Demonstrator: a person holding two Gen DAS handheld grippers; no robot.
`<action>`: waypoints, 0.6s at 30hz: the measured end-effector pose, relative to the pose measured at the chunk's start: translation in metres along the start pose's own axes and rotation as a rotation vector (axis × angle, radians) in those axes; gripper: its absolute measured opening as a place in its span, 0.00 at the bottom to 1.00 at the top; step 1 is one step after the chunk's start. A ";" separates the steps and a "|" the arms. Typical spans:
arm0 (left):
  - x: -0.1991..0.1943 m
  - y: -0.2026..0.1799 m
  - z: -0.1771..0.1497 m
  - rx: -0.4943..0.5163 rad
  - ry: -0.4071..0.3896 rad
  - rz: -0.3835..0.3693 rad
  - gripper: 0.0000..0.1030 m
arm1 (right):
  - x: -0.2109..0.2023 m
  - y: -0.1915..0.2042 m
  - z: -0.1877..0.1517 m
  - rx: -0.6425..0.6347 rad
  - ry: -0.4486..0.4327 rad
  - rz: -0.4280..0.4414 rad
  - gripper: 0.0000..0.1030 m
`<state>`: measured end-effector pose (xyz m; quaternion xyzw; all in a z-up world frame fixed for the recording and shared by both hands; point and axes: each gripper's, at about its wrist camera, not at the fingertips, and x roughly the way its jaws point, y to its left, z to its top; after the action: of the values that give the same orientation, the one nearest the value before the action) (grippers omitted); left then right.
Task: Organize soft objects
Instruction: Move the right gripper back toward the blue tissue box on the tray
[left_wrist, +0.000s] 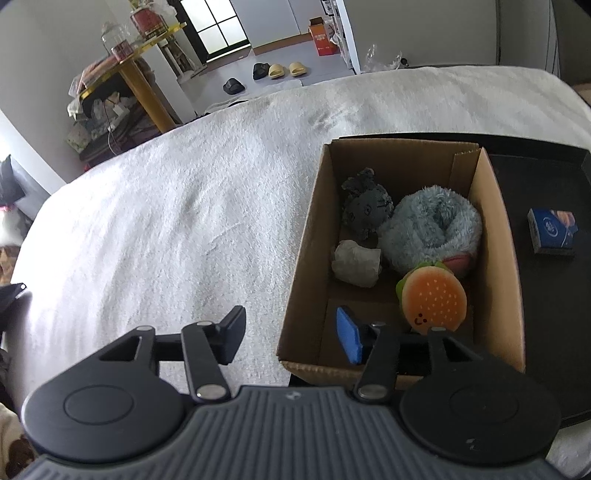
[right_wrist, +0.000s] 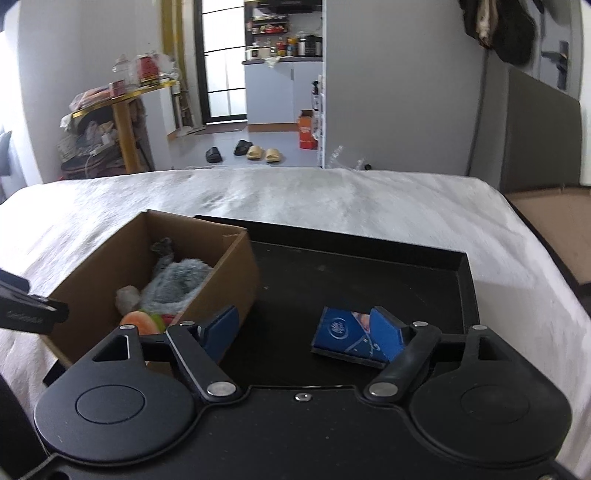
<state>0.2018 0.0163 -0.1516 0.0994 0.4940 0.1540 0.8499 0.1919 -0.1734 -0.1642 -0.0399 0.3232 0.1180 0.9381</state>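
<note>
Right gripper, jaws spread and empty, lines up on the blue rectangular tissue pack ahead; it should centre before squeezing. Left gripper hangs agape over the brown cardboard box rim.

A home: bed, slippers (kitchen shelves beyond)

Daylight pours in from the glass door at the far end and from the left, washing out the white bedspread on that side. Inside the cardboard box it's dim. Fisheye bends every edge; the right wrist view is slightly soft.
</note>
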 end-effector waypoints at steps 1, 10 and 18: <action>0.000 -0.002 0.000 0.011 0.002 0.009 0.53 | 0.003 -0.003 -0.001 0.011 0.002 -0.006 0.82; 0.004 -0.023 0.002 0.095 0.016 0.068 0.56 | 0.035 -0.030 -0.023 0.129 0.029 -0.062 0.96; 0.012 -0.047 0.006 0.188 0.053 0.172 0.57 | 0.059 -0.042 -0.033 0.175 0.073 -0.075 0.96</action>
<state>0.2208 -0.0236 -0.1737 0.2163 0.5184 0.1821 0.8070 0.2279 -0.2078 -0.2266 0.0259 0.3643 0.0526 0.9294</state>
